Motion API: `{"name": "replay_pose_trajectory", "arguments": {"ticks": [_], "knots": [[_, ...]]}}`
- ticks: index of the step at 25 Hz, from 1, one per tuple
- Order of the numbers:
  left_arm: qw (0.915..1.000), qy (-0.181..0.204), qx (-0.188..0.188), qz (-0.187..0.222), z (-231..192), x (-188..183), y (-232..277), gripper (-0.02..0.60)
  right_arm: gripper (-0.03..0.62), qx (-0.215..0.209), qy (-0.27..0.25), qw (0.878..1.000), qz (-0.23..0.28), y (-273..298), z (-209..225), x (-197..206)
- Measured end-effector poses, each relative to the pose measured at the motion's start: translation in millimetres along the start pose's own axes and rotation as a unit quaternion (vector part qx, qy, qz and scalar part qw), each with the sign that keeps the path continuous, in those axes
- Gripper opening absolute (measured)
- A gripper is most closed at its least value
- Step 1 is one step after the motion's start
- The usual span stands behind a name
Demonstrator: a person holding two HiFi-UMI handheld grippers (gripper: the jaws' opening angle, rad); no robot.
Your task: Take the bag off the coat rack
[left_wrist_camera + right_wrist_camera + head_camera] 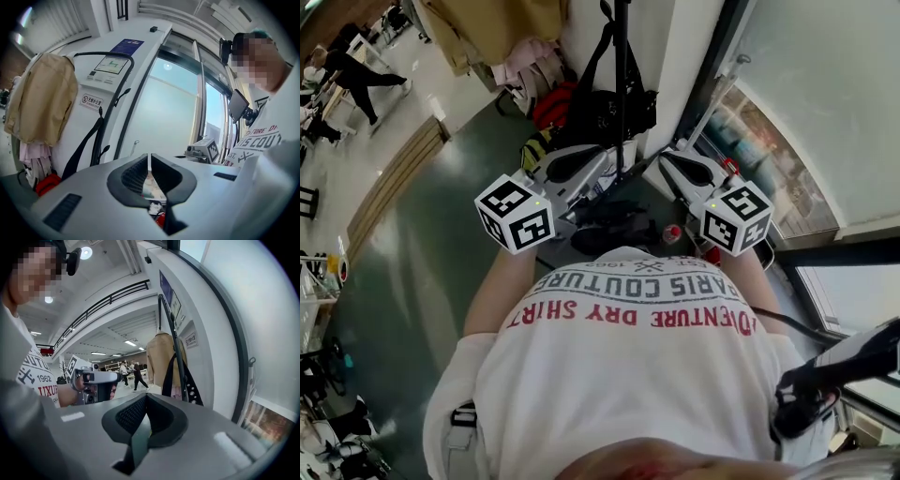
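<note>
bag [614, 111] hangs on the coat rack [622, 47], jacket [492, 28] to its left

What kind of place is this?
Probably a big indoor hall or workplace: a coat rack with a beige coat and black bag stands beside tall glass panels, and an upper railing runs overhead.

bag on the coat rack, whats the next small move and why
Likely open the left tongs before reaching: they are shut and empty, like the right tongs, and the black bag hangs by its strap on the coat rack, untouched.
</note>
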State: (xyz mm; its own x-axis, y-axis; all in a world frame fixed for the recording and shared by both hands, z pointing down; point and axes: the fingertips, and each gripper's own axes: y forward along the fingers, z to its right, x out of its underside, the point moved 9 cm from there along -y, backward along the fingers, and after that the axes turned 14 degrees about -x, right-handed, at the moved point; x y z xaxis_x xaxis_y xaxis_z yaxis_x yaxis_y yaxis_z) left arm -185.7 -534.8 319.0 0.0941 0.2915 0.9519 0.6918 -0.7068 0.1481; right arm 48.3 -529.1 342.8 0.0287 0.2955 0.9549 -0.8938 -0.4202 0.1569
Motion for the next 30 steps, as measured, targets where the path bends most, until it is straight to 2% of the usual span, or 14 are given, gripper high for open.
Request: {"name": "replay_pose_trajectory", "arguments": {"ticks": [4, 6, 8, 13, 15, 19, 23, 26, 30], "knots": [[0.9996, 0.02, -0.018, 0.005, -12, -11, 18, 0.045, 0.002, 0.001, 0.003, 1.0, -0.004, -2, 18, -1], [0.9996, 0.017, -0.02, 0.006, -21, -19, 29, 0.105, 0.002, -0.001, 0.004, 1.0, -0.005, -3, 28, -3], [0.999, 0.026, -0.033, 0.014, -32, -31, 41, 0.139, 0.002, -0.001, 0.007, 1.0, -0.005, -4, 38, -4], [0.9965, 0.03, -0.07, 0.032, -74, -67, 78, 0.181, 0.002, 0.005, 0.019, 1.0, -0.007, -4, 68, -7], [0.9944, 0.05, -0.087, 0.032, -89, -81, 94, 0.194, 0.002, 0.005, 0.019, 1.0, -0.009, -3, 78, -9], [0.9911, 0.079, -0.107, 0.001, -118, -97, 135, 0.229, 0.002, 0.012, 0.026, 0.999, -0.014, -5, 96, -9], [0.9875, 0.089, -0.123, -0.041, -144, -88, 169, 0.236, 0.002, 0.022, 0.035, 0.999, -0.021, -10, 113, -8], [0.9862, 0.096, -0.118, -0.066, -159, -75, 185, 0.236, 0.002, 0.025, 0.041, 0.999, -0.025, -10, 126, -8], [0.9864, 0.1, -0.112, -0.069, -169, -69, 198, 0.236, 0.002, 0.027, 0.051, 0.998, -0.035, -8, 138, -2]]}}
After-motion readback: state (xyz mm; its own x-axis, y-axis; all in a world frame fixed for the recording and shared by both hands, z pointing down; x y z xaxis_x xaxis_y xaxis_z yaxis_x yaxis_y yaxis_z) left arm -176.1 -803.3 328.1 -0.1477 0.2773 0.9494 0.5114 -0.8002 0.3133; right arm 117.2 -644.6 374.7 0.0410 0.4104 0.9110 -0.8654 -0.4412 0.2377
